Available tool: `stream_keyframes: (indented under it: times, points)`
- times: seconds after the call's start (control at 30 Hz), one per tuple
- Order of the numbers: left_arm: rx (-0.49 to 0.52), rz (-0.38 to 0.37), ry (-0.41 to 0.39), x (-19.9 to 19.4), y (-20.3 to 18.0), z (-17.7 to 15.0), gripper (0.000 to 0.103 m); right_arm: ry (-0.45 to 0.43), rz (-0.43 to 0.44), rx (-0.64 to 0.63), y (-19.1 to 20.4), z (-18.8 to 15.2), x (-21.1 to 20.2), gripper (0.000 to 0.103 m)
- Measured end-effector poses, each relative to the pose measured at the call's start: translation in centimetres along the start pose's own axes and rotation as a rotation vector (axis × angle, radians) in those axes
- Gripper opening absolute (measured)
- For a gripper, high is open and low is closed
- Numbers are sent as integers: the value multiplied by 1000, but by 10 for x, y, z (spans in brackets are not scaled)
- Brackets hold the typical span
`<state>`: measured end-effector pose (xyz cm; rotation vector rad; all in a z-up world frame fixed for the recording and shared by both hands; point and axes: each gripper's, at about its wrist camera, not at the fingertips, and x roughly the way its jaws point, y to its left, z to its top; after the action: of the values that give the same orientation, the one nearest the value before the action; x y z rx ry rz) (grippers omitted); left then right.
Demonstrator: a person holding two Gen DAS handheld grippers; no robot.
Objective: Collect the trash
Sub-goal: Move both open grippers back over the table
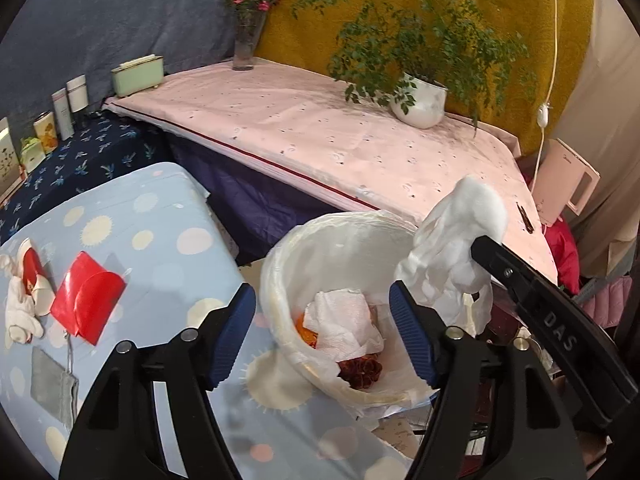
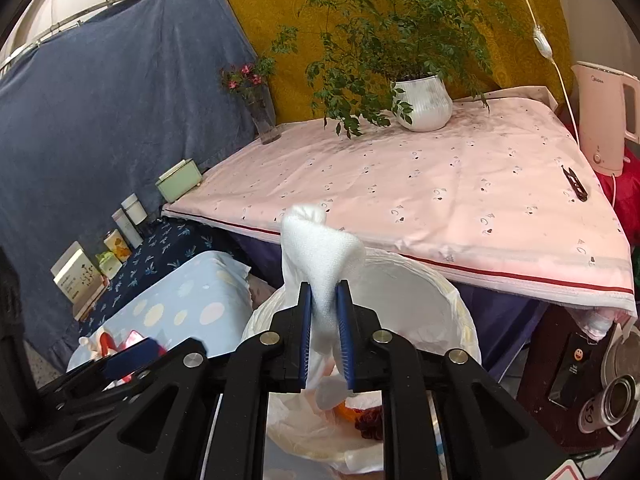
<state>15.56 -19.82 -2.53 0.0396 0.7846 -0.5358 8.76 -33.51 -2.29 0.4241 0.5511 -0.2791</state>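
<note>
A white bin (image 1: 280, 272) lined with a plastic bag stands between the tables; it holds crumpled tissue (image 1: 344, 324), orange scraps and dark red scraps. My left gripper (image 1: 322, 336) is open and empty, just above the bin's near rim. My right gripper (image 2: 324, 328) is shut on a white crumpled tissue (image 2: 316, 248) and holds it over the bin (image 2: 424, 284); that tissue shows at the right of the left wrist view (image 1: 452, 240). A red wrapper (image 1: 86, 298) and white and red scraps (image 1: 24, 292) lie on the blue dotted cloth.
A grey pouch (image 1: 54, 384) lies on the blue cloth. The pink-covered table (image 1: 320, 128) behind the bin carries a potted plant (image 1: 420, 100), a flower vase (image 1: 246, 40) and a black clip (image 2: 576, 184). Boxes and bottles (image 1: 60, 116) stand at far left; a kettle (image 2: 604, 116) at right.
</note>
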Motion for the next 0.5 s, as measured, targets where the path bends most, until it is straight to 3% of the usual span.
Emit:
stream_keyframes:
  times: [0.1, 0.17, 0.2, 0.5]
  points:
    - [-21, 37, -8, -5, 10, -2, 78, 10, 9, 6, 7, 3, 3, 26]
    - [-58, 82, -25, -11, 21, -4, 92, -21, 15, 1, 13, 5, -4, 47]
    - [-75, 98, -34, -14, 26, -5, 92, -39, 18, -3, 16, 6, -8, 50]
    - [-146, 160, -49, -41, 66, -17, 92, -26, 58, -33, 42, -3, -18, 50]
